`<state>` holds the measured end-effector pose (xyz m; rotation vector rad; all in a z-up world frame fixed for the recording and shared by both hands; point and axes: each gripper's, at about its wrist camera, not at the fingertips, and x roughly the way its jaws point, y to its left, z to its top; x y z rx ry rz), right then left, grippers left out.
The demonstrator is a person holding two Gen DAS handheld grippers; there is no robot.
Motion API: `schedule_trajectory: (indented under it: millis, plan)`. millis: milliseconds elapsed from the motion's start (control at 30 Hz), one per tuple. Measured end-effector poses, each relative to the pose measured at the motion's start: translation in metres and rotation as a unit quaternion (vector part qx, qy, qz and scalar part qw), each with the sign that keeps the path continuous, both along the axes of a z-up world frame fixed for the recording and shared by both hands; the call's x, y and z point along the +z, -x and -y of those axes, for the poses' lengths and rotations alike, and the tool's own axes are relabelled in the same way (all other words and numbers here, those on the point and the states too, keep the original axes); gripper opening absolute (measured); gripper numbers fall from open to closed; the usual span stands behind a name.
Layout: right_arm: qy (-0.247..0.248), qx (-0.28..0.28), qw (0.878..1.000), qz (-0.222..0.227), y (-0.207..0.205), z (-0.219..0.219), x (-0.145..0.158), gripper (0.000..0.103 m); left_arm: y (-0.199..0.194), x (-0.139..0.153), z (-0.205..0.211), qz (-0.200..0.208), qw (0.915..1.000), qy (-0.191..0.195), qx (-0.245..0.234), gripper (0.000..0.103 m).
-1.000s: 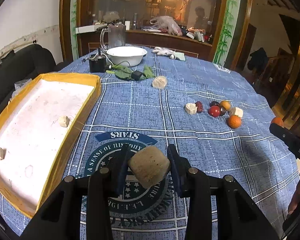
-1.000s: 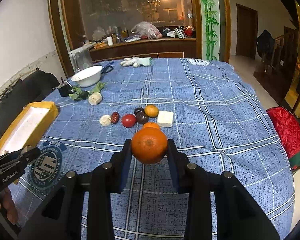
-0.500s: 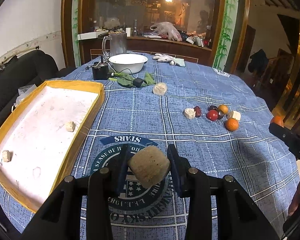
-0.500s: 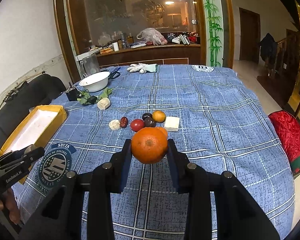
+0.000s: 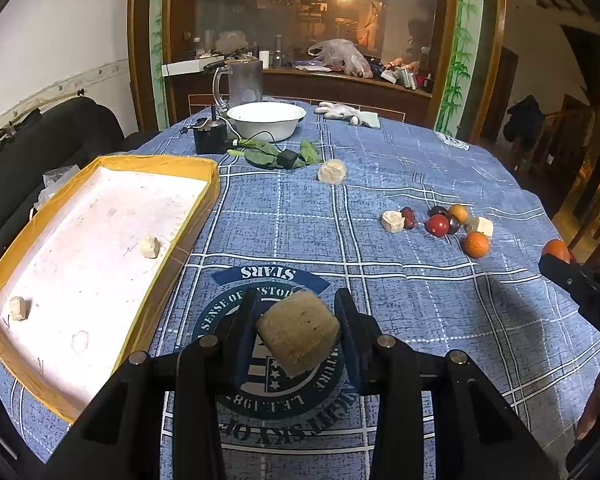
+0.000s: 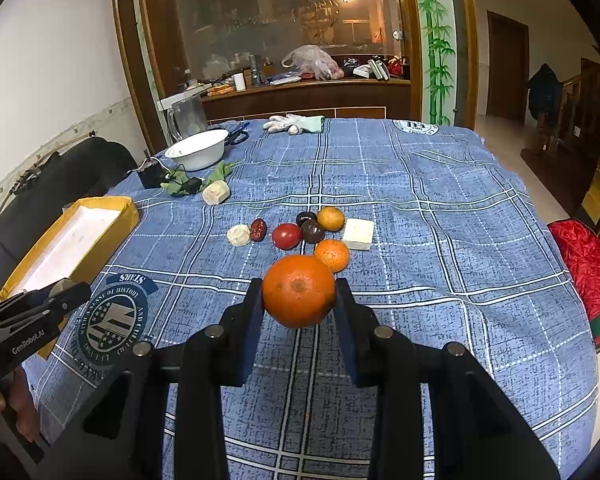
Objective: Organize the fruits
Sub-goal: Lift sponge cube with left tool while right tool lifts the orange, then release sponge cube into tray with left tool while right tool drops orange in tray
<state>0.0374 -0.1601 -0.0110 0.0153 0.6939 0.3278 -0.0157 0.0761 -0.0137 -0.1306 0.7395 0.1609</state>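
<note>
left load: we are pinching a tan, rough, drum-shaped chunk (image 5: 298,330) between the dark pads of the left gripper (image 5: 297,334), lifted clear over the round printed emblem on the blue checked tablecloth (image 5: 380,184).
right load: we are clamping a round orange citrus fruit (image 6: 299,291) between the jaws of the right gripper (image 6: 299,300), held above the cloth just in front of the fruit cluster.
fruit cluster: we are seeing a smaller orange (image 6: 331,255), a red round tomato-like fruit (image 6: 286,235), two dark plum-like fruits (image 6: 313,231), another small orange (image 6: 331,218), a wrinkled red date (image 6: 258,229), a pale round chunk (image 6: 239,235) and a white square block (image 6: 358,233), all close together mid-table.
target: we are judging the shallow yellow-rimmed white tray (image 5: 204,200) to the left as the sorting spot; two small pale chunks (image 5: 148,247) are already lying in it.
step: we are carrying both items; probably the tan chunk is heading for the tray.
how to do well: we are advising to clear the raised yellow rim before lowering, set down on bare tray floor apart from the pale chunks, and spread the jaws only once the chunk is resting. The orange is round and likely to roll, so release low and level.
background: a white bowl (image 5: 266,120) and a clear jug (image 5: 244,84) are sitting at the far edge.
</note>
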Motion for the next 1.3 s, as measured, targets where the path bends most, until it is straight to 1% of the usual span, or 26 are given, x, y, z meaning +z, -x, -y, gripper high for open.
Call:
schedule_trajectory:
  millis: [467, 733, 933, 1033, 1167, 1300]
  plan:
    - [-0.002, 0.007, 1.0, 0.002, 0.005, -0.004, 0.002, 0.036, 0.004, 0.002, -0.003, 0.002, 1.0, -0.003, 0.007, 0.037]
    - [-0.001, 0.015, 1.0, 0.005, 0.007, -0.009, 0.003, 0.036, 0.009, 0.011, -0.013, 0.012, 0.9997, -0.003, 0.022, 0.037]
    - [-0.001, 0.028, 1.0, 0.007, 0.005, -0.018, 0.005, 0.036, 0.012, 0.02, -0.034, 0.017, 0.9984, -0.008, 0.053, 0.037]
    - [-0.003, 0.041, 0.999, 0.008, 0.004, -0.028, 0.007, 0.036, 0.015, 0.025, -0.052, 0.021, 0.9967, -0.009, 0.078, 0.037]
    - [-0.006, 0.062, 0.998, 0.008, 0.003, -0.047, 0.009, 0.036, 0.021, 0.028, -0.081, 0.025, 0.9927, -0.013, 0.118, 0.037]
    - [-0.006, 0.091, 0.996, 0.007, 0.003, -0.074, 0.01, 0.036, 0.025, 0.026, -0.109, 0.019, 0.9878, -0.017, 0.153, 0.037]
